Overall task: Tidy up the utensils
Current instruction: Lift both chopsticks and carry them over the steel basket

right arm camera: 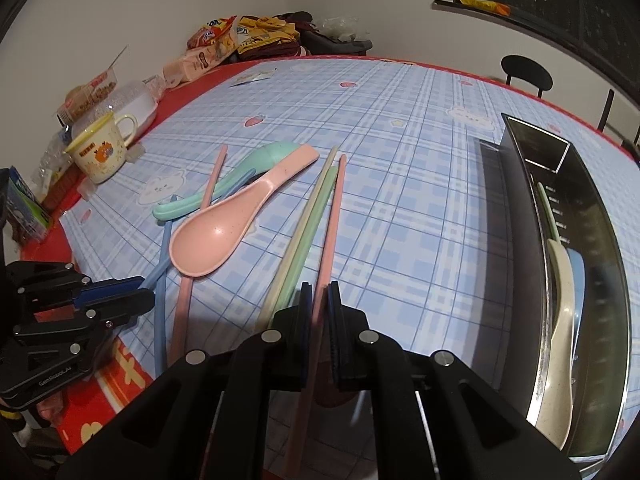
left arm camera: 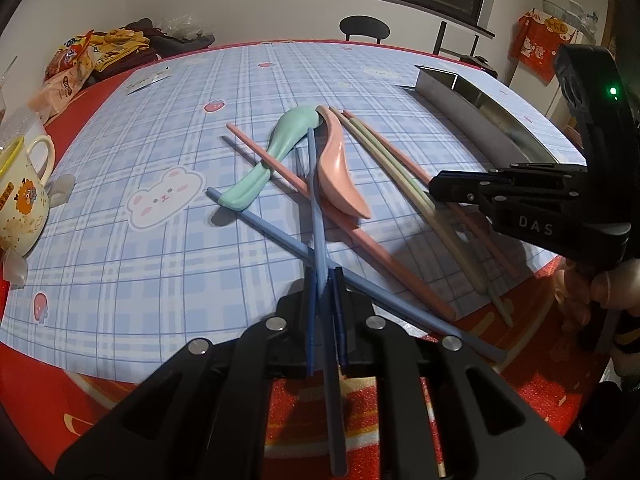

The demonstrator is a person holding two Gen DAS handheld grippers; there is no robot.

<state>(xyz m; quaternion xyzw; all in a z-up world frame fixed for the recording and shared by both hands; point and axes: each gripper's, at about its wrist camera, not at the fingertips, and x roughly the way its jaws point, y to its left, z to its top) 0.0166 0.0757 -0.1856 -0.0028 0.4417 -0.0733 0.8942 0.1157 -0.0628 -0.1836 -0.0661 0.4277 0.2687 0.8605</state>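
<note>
Blue plastic chopstick (left arm camera: 318, 216) sat clamped in the left gripper (left arm camera: 323, 280), pointing away; the right gripper (right arm camera: 320, 294) pinched a pink plastic chopstick (right arm camera: 330, 232) likewise.

The tabletop (left arm camera: 120, 248) wears a smooth, faintly sheened plastic-looking cover in blue plaid over a red underlay with a grainy, glittery texture. The pink spoon (right arm camera: 224, 232), mint spoon (left arm camera: 276, 148) and chopsticks (right arm camera: 308, 216) look like matt, lightly speckled plastic. At 3 o'clock in the right wrist view, the tray (right arm camera: 516, 240) is polished, mirror-like metal. Each hand-held gripper (left arm camera: 324, 308) (right arm camera: 320, 312) is matt black plastic with shiny metal pins. The mug (left arm camera: 20, 208) is glossy.
</note>
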